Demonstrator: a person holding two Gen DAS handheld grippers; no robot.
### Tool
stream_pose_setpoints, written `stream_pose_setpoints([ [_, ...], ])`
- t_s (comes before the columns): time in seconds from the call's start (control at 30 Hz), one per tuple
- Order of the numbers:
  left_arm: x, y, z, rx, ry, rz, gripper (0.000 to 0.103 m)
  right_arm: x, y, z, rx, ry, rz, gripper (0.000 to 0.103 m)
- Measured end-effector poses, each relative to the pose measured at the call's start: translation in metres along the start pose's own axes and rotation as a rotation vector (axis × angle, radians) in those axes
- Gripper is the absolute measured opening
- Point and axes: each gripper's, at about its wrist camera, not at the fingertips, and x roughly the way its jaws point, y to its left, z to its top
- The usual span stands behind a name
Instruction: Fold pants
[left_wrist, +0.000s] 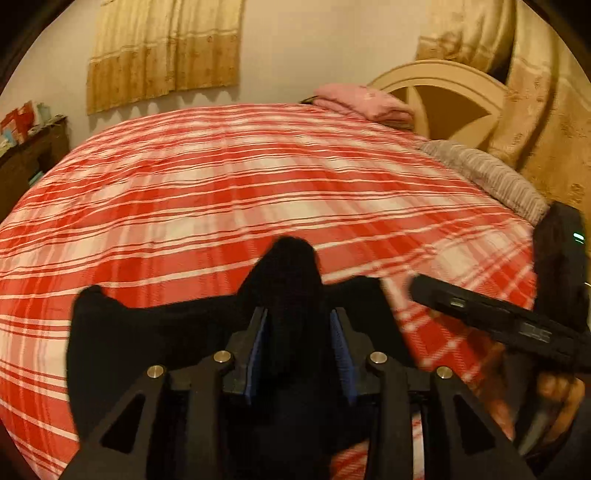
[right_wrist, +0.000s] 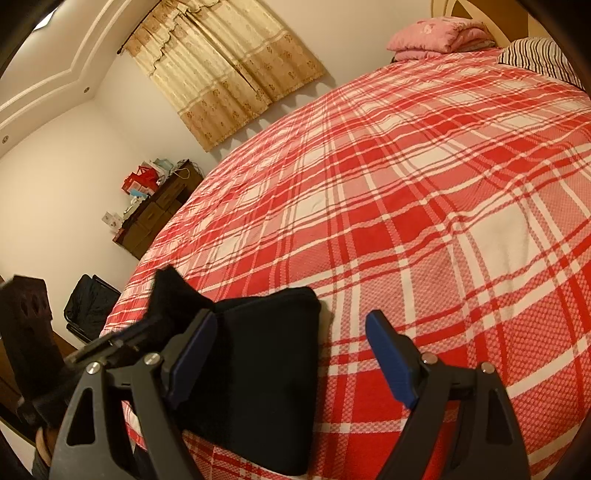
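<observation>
Black pants, soft matte cloth folded to a squarish slab, lie at 6 o'clock on the woven red-and-white plaid bedspread. Left gripper: blue pads narrow, a peaked fold between them. Right gripper: jaws wide, nothing gripped.

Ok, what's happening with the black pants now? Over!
Left gripper: jaws around a bunched fold of the black pants. Right gripper: open, empty. Pants folded on the plaid bedspread. Nothing in the way.
</observation>
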Motion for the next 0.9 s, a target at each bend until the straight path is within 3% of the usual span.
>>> stream_pose_setpoints([
  [0.07, -0.010, -0.014, -0.001, 0.043, -0.045, -0.016, 0.041, 0.000, -0.002, 0.001, 0.002, -0.005, -0.005, 0.086],
  [0.13, -0.023, -0.023, -0.002, 0.081, -0.098, -0.006, 0.063, 0.000, -0.005, 0.002, 0.010, -0.008, -0.007, 0.086],
  [0.2, -0.035, -0.019, -0.004, 0.079, -0.146, 0.029, 0.072, -0.001, -0.007, 0.003, 0.019, -0.012, -0.006, 0.086],
  [0.3, -0.039, 0.007, -0.008, 0.036, -0.145, 0.101, 0.072, -0.003, -0.006, 0.003, 0.018, -0.017, 0.008, 0.086],
  [0.43, -0.037, 0.060, -0.022, -0.061, -0.132, 0.268, 0.072, -0.001, 0.006, 0.001, -0.020, 0.014, 0.050, 0.086],
  [0.53, -0.035, 0.101, -0.037, -0.185, -0.122, 0.312, 0.072, 0.005, 0.023, -0.007, -0.083, 0.067, 0.072, 0.081],
  [0.63, -0.027, 0.122, -0.050, -0.264, -0.102, 0.311, 0.072, 0.020, 0.038, -0.022, -0.151, 0.143, 0.007, 0.075],
  [0.73, -0.019, 0.122, -0.055, -0.268, -0.092, 0.307, 0.072, 0.035, 0.041, -0.032, -0.191, 0.194, -0.060, 0.066],
  [0.8, -0.017, 0.116, -0.057, -0.254, -0.088, 0.307, 0.072, 0.034, 0.043, -0.032, -0.212, 0.188, -0.074, 0.043],
  [0.9, -0.018, 0.109, -0.056, -0.229, -0.094, 0.308, 0.072, 0.028, 0.045, -0.028, -0.218, 0.168, -0.055, 0.026],
])
